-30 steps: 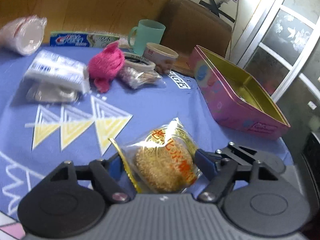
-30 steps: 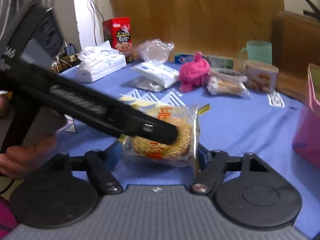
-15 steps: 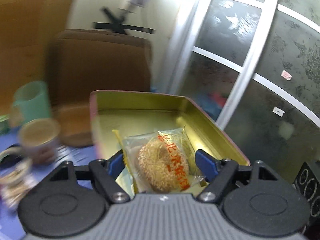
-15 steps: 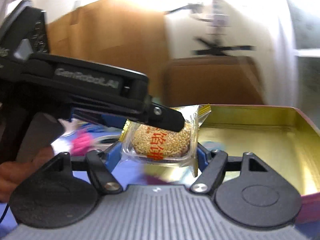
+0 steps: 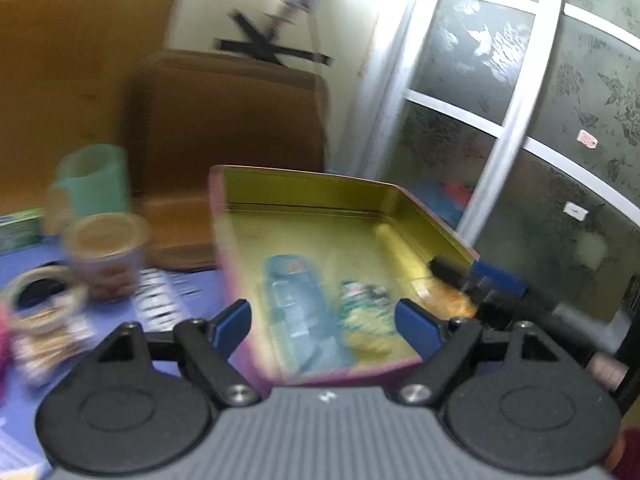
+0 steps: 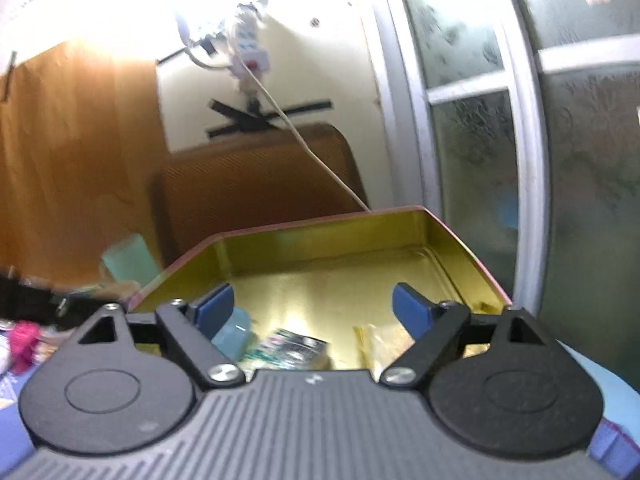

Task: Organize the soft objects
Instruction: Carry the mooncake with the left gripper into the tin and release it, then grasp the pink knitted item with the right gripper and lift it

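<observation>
Three soft packets (image 5: 352,320) blurred inside gold-lined pink tin (image 5: 304,196).

Tin box (image 5: 304,196): glossy gold metal inside, pink outside. Packets in it (image 5: 296,304) shiny clear plastic (blurred). Gripper pads (image 6: 408,306) matt blue. Tablecloth (image 5: 192,300) matt purple cloth. Door glass (image 5: 568,92) frosted, patterned.

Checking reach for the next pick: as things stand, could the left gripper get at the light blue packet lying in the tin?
Probably yes. The left gripper, jaws opening with nothing between them, hangs just above the light blue packet in the open tin, with nothing covering it.
</observation>
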Demonstrator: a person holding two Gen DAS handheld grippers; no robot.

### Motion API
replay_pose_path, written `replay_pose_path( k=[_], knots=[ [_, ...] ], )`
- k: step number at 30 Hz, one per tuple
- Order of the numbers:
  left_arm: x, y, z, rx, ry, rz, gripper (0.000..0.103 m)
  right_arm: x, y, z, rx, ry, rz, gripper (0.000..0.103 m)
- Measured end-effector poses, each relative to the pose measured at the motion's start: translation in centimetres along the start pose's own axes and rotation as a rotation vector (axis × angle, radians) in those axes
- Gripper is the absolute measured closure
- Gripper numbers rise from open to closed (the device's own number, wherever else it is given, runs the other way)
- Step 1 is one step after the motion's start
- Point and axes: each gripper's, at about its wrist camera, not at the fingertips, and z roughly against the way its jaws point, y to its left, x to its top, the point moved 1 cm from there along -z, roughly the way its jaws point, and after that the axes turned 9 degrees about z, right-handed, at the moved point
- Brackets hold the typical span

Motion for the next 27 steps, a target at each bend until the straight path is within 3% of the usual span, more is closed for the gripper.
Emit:
replay_pose_path(
  k=[4,10,13,16,21,23,24,27],
  knots=[
    [-2.4,6.1,5.6,0.113,-0.068,0.063,0.018,1.4,3.8,0.4,0.126,-0.031,0.035,0.051],
    [-6.0,15.7,11.6,0.373,-0.132,0.223,0.018,2.1,13.6,-1.7,0.451,0.069,0.138,0.055],
    [-7.4,18.5,12.9,0.443,-0.135,0.271,0.018,1.6,19.3,-4.3,0.584,0.146,0.155,0.055],
    [-7.5,19.7,13.8,0.427,-0.159,0.324,0.018,1.6,24.5,-8.1,0.618,0.208,0.163,0.054],
    [-7.7,19.4,13.5,0.437,-0.164,0.315,0.019,1.4,29.7,-12.3,0.582,0.254,0.183,0.046],
    [-7.7,19.6,13.5,0.434,-0.165,0.327,0.019,0.9,30.6,-13.4,0.589,0.304,0.204,0.056],
    [-7.7,19.8,13.6,0.428,-0.166,0.341,0.019,0.7,30.7,-13.8,0.593,0.333,0.207,0.07],
    [-8.1,20.5,14.0,0.404,-0.179,0.379,0.019,1.0,29.3,-12.4,0.605,0.329,0.178,0.073]
  ],
)
